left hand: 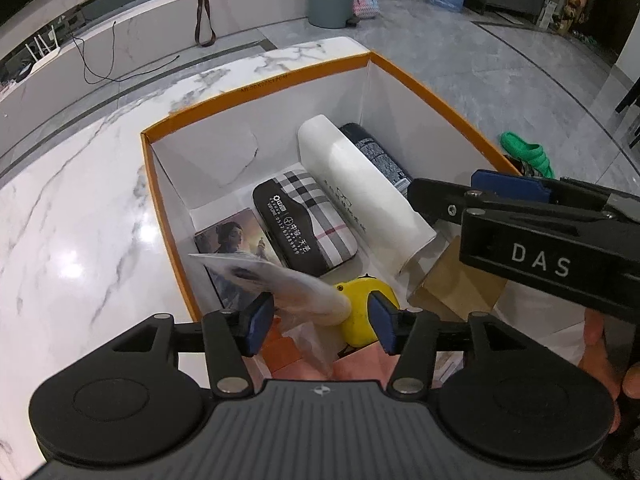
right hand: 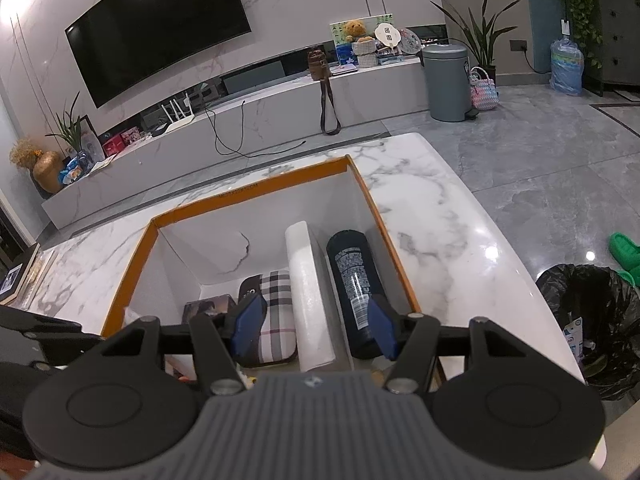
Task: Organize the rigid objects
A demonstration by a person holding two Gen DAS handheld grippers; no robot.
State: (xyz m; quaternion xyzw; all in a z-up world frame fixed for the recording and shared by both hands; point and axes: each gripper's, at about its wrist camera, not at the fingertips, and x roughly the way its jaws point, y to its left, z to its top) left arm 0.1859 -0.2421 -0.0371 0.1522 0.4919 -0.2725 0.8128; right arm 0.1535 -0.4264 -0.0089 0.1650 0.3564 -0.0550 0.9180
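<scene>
left gripper (left hand: 320,322) hangs jaws apart, a blurred clear plastic-wrapped packet (left hand: 276,284) loose between them, over the orange-rimmed white cardboard box (left hand: 256,92); right gripper (right hand: 312,330) gapes empty.

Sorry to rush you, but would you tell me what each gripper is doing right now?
Left gripper: open; a blurred clear plastic packet sits between its jaws, apparently loose.
Right gripper: open, holding nothing.

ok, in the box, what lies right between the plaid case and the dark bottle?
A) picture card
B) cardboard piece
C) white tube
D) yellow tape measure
C: the white tube lies lengthwise with the plaid case on one side and the dark bottle on the other, inside the box.
</scene>
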